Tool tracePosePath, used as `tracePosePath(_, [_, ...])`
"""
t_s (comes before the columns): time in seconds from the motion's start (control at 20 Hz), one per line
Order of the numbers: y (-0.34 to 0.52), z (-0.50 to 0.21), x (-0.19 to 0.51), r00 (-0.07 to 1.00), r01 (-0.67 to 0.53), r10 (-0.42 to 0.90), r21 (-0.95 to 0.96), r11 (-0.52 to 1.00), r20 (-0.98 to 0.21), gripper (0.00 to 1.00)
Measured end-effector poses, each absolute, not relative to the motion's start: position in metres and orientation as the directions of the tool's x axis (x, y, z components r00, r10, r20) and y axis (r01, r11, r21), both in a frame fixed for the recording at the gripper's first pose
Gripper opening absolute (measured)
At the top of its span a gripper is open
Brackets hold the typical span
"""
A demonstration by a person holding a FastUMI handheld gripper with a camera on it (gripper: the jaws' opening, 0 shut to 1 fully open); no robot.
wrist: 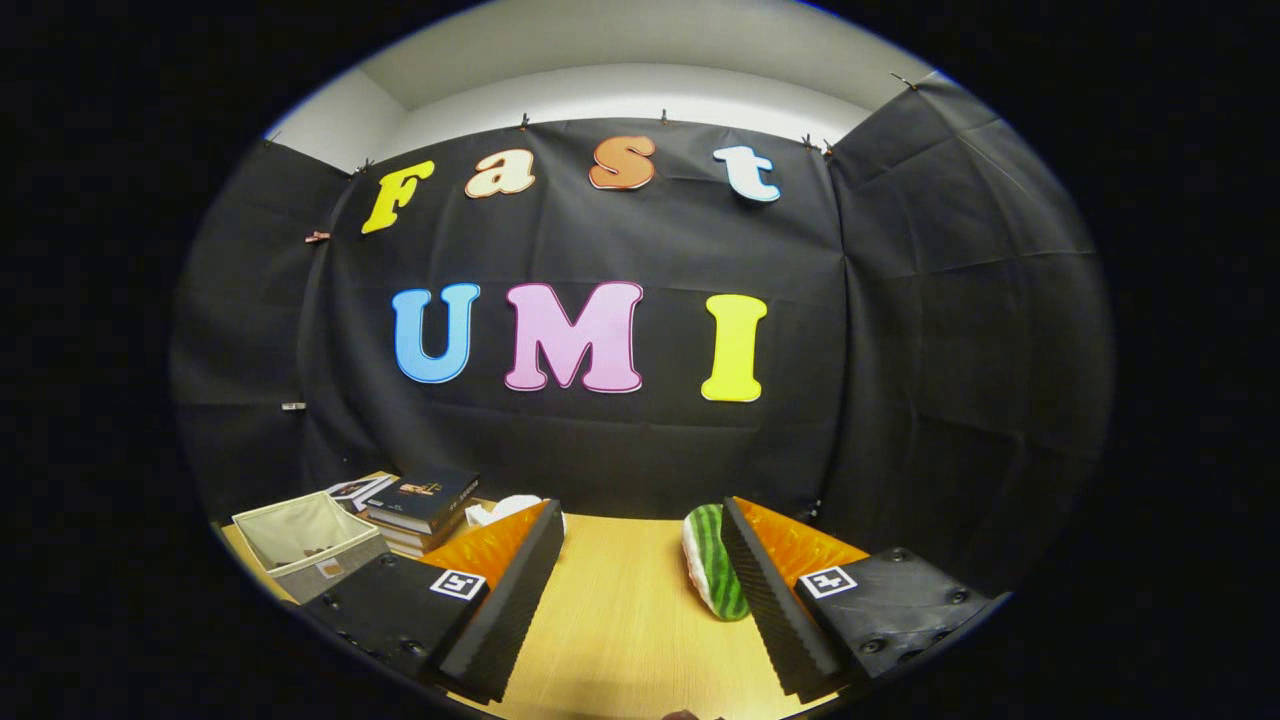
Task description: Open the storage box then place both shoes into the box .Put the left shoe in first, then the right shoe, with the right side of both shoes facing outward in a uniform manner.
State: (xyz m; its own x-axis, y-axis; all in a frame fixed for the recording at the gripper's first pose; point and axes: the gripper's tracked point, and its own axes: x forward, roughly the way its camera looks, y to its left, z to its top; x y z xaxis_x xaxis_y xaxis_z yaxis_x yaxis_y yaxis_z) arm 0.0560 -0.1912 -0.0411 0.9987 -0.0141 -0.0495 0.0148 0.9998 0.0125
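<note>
The gripper [640,590] is open above the tabletop [620,620], holding nothing. A green striped shoe [712,565] lies beside its right finger. Books [420,505] and a fabric box [305,540] stand beyond the left finger.

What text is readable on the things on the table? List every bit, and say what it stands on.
Books: cover print too small to read.
Box: label too blurred to read.
Gripper, open over the table, nothing between its fingers: square markers, patterns only, no words.
</note>
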Motion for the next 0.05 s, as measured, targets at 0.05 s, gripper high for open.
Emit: tracePosePath(0.05, [-0.1931,-0.0462,0.0558,0.998,0.023,-0.023,0.005,1.000,-0.060,0.98])
